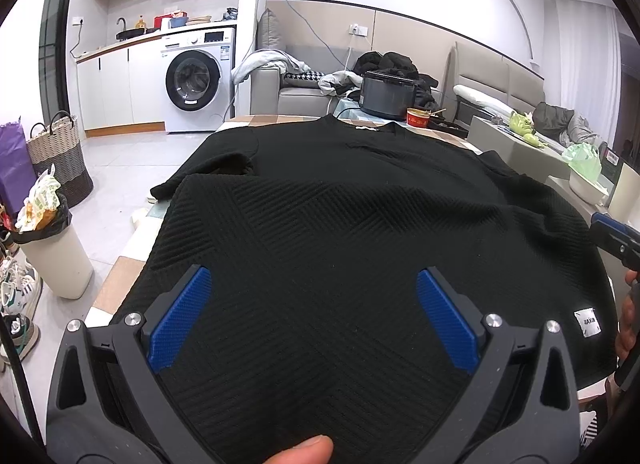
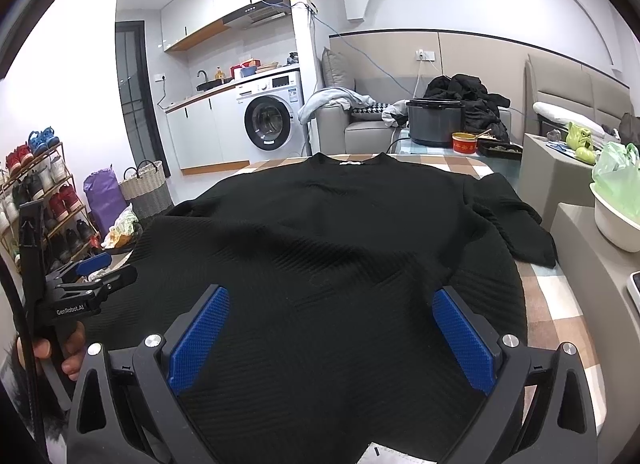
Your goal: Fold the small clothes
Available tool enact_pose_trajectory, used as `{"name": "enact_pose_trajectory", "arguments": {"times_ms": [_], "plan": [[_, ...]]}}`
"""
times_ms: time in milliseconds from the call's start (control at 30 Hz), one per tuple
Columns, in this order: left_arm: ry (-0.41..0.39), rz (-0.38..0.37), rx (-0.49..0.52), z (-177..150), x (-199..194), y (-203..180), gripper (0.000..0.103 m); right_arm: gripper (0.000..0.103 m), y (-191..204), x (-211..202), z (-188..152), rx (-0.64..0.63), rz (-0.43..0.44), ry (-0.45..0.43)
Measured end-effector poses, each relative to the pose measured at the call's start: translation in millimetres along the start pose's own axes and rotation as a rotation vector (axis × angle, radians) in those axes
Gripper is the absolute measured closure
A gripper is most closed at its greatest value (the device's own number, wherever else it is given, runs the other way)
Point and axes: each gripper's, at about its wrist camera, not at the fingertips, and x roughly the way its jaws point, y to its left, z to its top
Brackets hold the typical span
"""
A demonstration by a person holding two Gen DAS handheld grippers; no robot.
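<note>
The black top (image 1: 340, 224) lay flat on the checked table (image 2: 552, 304), collar at 12 o'clock. Left gripper (image 1: 314, 314) and right gripper (image 2: 332, 334) hovered with jaws wide apart, empty. Knit judged soft, limp, light; best pinched at hem corners.

A black sweater (image 1: 340, 224) with a ribbed, chevron-like knit lies flat on the checked worktop (image 2: 552, 296), neckline at the far end, hem toward the near edge. Its lower part is folded up over the body, ending in a slightly rumpled edge. One sleeve (image 2: 508, 216) spreads out beside the body. A small white label (image 1: 587, 323) sits near the hem corner.
</note>
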Motion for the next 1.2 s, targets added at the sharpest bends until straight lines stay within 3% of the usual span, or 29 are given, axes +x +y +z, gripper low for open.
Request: {"name": "enact_pose_trajectory", "arguments": {"times_ms": [1200], "plan": [[0.003, 0.005, -0.004, -3.7, 3.6, 2.5, 0.001, 0.000, 0.1, 2.7, 1.7, 0.010, -0.013, 0.005]]}}
